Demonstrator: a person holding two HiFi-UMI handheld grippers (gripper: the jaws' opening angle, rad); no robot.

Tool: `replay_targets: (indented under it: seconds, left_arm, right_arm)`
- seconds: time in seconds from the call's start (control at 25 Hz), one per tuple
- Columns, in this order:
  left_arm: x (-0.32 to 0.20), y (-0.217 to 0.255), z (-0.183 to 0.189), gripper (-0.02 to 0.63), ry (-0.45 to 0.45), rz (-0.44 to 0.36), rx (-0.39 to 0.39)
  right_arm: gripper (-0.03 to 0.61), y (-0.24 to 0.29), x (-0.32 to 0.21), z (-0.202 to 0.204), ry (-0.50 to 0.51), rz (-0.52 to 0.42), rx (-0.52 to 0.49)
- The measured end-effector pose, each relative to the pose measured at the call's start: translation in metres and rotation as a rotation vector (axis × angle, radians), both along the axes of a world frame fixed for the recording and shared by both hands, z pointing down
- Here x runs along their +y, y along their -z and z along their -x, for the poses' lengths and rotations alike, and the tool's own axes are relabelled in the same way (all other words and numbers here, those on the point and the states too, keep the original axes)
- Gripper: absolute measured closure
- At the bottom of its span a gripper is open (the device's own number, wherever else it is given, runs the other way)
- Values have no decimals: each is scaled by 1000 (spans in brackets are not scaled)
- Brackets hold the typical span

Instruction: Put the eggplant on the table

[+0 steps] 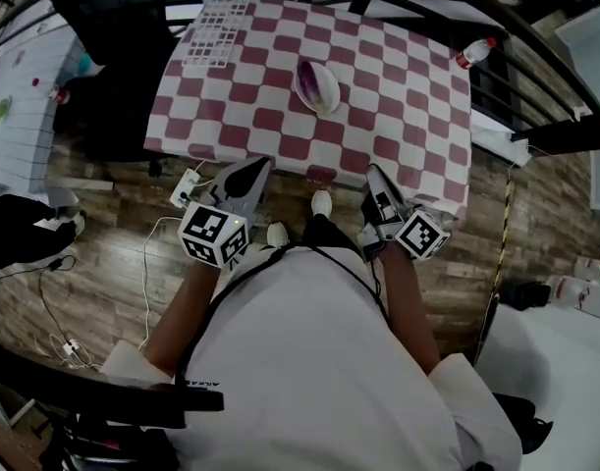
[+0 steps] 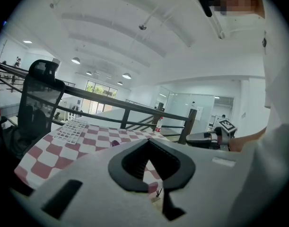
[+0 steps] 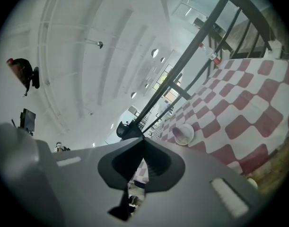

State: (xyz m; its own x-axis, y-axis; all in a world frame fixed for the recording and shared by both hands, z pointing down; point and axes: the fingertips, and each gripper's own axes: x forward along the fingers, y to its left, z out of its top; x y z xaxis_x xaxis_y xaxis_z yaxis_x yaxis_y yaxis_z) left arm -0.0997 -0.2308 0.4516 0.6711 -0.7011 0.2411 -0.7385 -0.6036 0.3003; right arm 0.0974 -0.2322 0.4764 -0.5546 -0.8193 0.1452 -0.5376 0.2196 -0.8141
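Your left tool (image 1: 252,170) and right tool (image 1: 375,177) were both closed on nothing, jaw tips meeting, held just short of the near edge of the checkered bench (image 1: 408,116). The eggplant (image 1: 315,82) lay in a white dish (image 1: 330,103) near the bench's middle, well apart from both tools.

I wear a white short-sleeved shirt (image 1: 319,361), a thin black cord (image 1: 354,275) looped over it, and white shoes (image 1: 322,202). My left tongs (image 1: 252,168) and right tongs (image 1: 376,175) are grey, each bearing a black-and-white marker cube (image 1: 213,235).
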Motion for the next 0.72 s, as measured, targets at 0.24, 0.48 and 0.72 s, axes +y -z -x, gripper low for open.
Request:
replay_targets:
  seconds: [0.24,0.48,0.72]
  left_arm:
    - [5,3,-13,607,-19,-12,-2]
    - [1,8,-41,607,-23,-24,-14]
    - [1,21,-67,607,-8,-40,3]
  right_arm:
    - [572,19,7,-4,12,-60,-1]
    - [572,33,8,-12,87,-136,23]
    - [572,37,14,-20,162,-155,89]
